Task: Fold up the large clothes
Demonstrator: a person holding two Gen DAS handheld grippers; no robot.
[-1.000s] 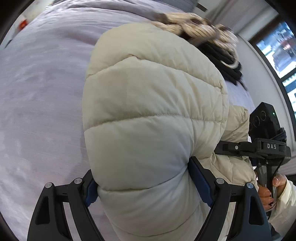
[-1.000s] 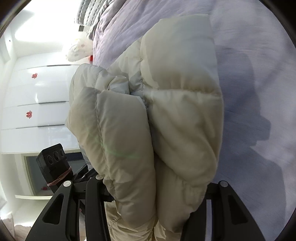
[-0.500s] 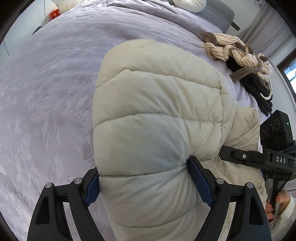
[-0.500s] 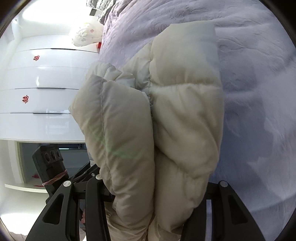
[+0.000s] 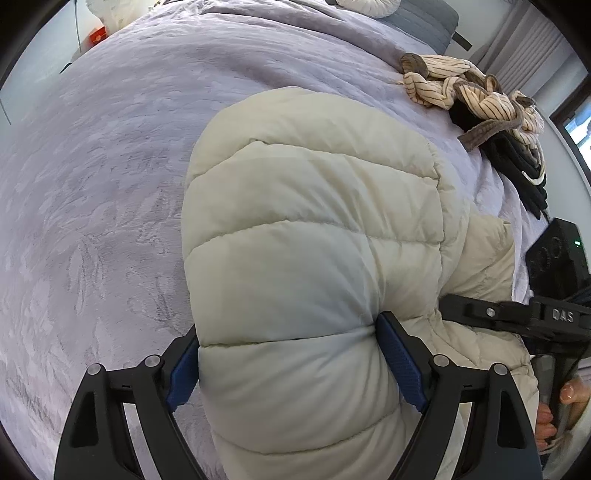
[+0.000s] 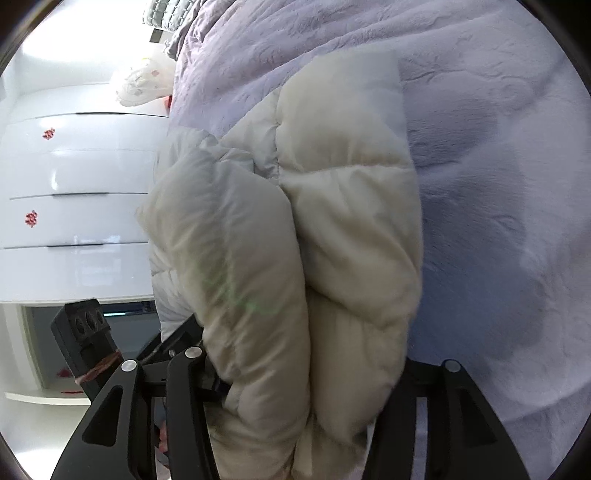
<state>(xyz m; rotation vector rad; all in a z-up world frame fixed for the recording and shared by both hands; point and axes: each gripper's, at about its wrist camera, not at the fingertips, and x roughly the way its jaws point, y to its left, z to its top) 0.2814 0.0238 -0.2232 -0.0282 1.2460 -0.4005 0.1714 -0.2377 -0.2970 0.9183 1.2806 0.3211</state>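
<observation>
A cream quilted puffer jacket (image 5: 310, 236) fills the left wrist view, held over the lavender bed cover (image 5: 110, 166). My left gripper (image 5: 291, 354) is shut on a thick fold of it, blue pads pressing both sides. In the right wrist view the same jacket (image 6: 332, 206) hangs doubled over, and my right gripper (image 6: 303, 384) is shut on its bunched layers. The right gripper's body also shows at the right edge of the left wrist view (image 5: 554, 317). The fingertips of both grippers are hidden by the fabric.
A striped beige garment (image 5: 465, 88) and a black garment (image 5: 517, 166) lie piled at the bed's far right. A pillow (image 5: 365, 4) sits at the headboard. A white wardrobe (image 6: 74, 177) stands beside the bed, with a white plush item (image 6: 144, 81) near it.
Both grippers have carried the jacket downward and forward over the bed. More of the bed cover and the clothes pile now shows. Both grips are unchanged.
</observation>
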